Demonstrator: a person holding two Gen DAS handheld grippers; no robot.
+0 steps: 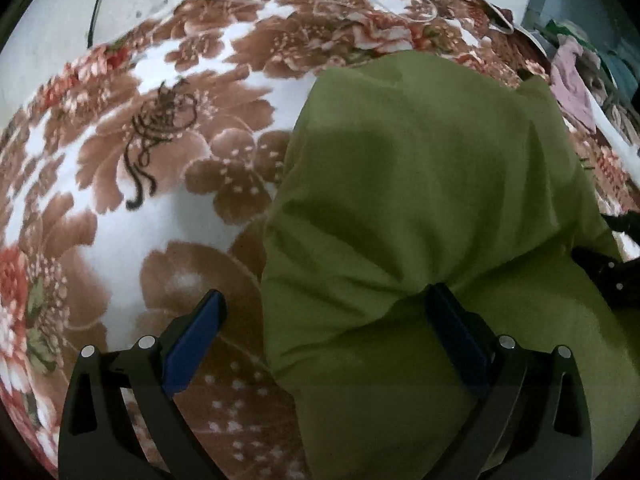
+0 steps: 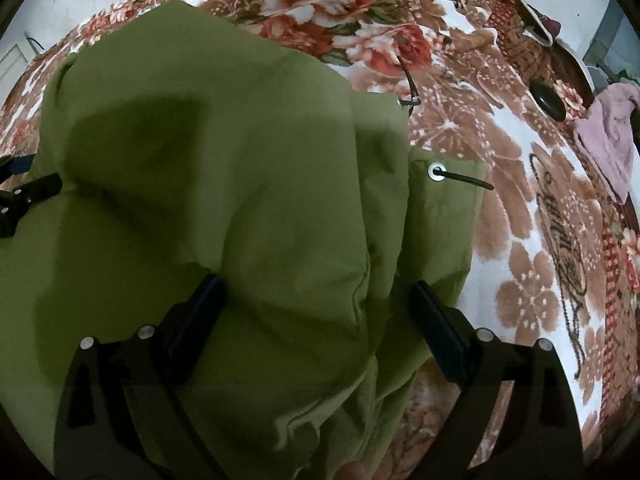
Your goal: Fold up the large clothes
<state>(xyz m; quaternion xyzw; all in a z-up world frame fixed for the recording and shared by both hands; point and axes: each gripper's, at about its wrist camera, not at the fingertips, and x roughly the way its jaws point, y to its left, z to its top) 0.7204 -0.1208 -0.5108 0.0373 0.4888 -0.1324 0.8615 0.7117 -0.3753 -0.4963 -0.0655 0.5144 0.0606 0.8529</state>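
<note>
The green garment lies bunched on the flowered blanket, both grippers' fingers spread wide over its near edge, so I'd close each on one layer before lifting evenly.

Both tools wide-jawed, side by side

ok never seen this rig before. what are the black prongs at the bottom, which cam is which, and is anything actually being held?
No robot here: a person holds a two-finger gripper in each hand, each carrying a fisheye camera looking along its fingers. The prongs are those fingers. First picture is the left gripper, second the right gripper. Both are open over a green garment with metal eyelets and a drawcord, lying on a floral blanket. Nothing is clamped. A pink cloth lies at the far edge.
</note>
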